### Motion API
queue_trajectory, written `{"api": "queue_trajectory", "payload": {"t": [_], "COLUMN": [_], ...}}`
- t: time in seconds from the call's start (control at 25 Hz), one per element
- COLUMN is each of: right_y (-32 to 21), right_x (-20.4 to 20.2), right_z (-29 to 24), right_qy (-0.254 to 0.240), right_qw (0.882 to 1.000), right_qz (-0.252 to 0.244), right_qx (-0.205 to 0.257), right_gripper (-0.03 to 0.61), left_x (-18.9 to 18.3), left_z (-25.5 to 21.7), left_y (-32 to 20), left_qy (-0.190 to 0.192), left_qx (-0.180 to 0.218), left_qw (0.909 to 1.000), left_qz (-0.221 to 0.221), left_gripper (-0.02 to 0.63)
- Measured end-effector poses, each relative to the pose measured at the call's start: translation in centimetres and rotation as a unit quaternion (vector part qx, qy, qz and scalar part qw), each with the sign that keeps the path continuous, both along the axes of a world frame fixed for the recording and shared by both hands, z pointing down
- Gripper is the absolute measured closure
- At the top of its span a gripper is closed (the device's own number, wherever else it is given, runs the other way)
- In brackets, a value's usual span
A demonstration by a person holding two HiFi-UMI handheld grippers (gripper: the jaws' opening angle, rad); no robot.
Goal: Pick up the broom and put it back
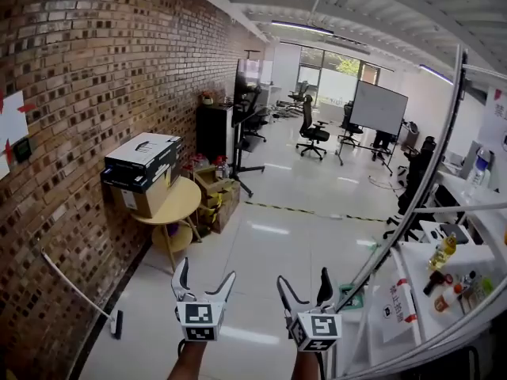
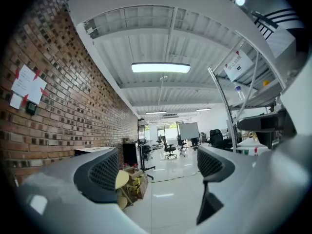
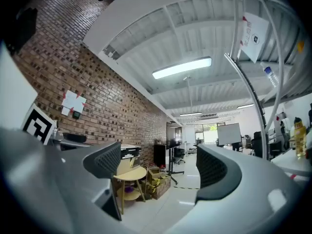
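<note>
The broom (image 1: 81, 295) has a thin white handle that leans against the brick wall at lower left. Its dark head (image 1: 117, 324) rests on the floor by the wall. My left gripper (image 1: 204, 280) is open and empty, held low in the middle of the head view, to the right of the broom and well apart from it. My right gripper (image 1: 304, 284) is beside it, also open and empty. In the left gripper view the jaws (image 2: 158, 167) frame only the floor and the far office. The right gripper (image 3: 161, 165) points the same way. Neither gripper view shows the broom.
A round yellow table (image 1: 187, 194) with a cardboard box (image 1: 143, 169) on it stands against the brick wall (image 1: 87, 77). Cartons (image 1: 215, 192) lie beside it. A metal shelf rack (image 1: 424, 264) holding bottles is close on the right. Office chairs (image 1: 314, 131) and a whiteboard (image 1: 378, 107) stand far off.
</note>
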State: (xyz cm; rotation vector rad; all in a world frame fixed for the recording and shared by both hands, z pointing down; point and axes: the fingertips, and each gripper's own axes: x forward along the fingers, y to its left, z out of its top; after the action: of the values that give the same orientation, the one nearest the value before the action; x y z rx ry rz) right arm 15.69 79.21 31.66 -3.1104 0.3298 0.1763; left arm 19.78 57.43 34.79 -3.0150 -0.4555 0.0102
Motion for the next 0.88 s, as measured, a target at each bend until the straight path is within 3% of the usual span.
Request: {"api": "queue_trajectory", "payload": {"t": [0.24,0.52,0.76,0.88], "right_y": [-9.5,-23.0,-36.1,-43.2], "right_x": [7.9,15.9,20.8,20.6], "right_z": [2.7,2.5,0.9,2.4], "right_qy": [-0.032,-0.006,0.017,0.004], "right_qw": [0.991,0.970,0.938,0.909], "right_qz": [-0.130,-0.244,-0.347,-0.417], "right_qx": [0.018,0.000,-0.003,-0.012], "right_gripper": [0.098,0.098,0.098,0.098], "left_x": [3.9,8.3,8.6,6.5], "left_z": [1.7,2.2,1.1,2.0], "left_y": [-8.0,-20.4,-32.5,-38.3], "left_qy": [-0.017,-0.010,0.014,0.017], "left_qx": [0.017,0.010,0.003,-0.005], "left_qw": [0.9948,0.9796,0.9513,0.9282], "left_qz": [-0.100,-0.201,-0.308,-0.372], "left_gripper": [0.106,0.106,0.106,0.106]}}
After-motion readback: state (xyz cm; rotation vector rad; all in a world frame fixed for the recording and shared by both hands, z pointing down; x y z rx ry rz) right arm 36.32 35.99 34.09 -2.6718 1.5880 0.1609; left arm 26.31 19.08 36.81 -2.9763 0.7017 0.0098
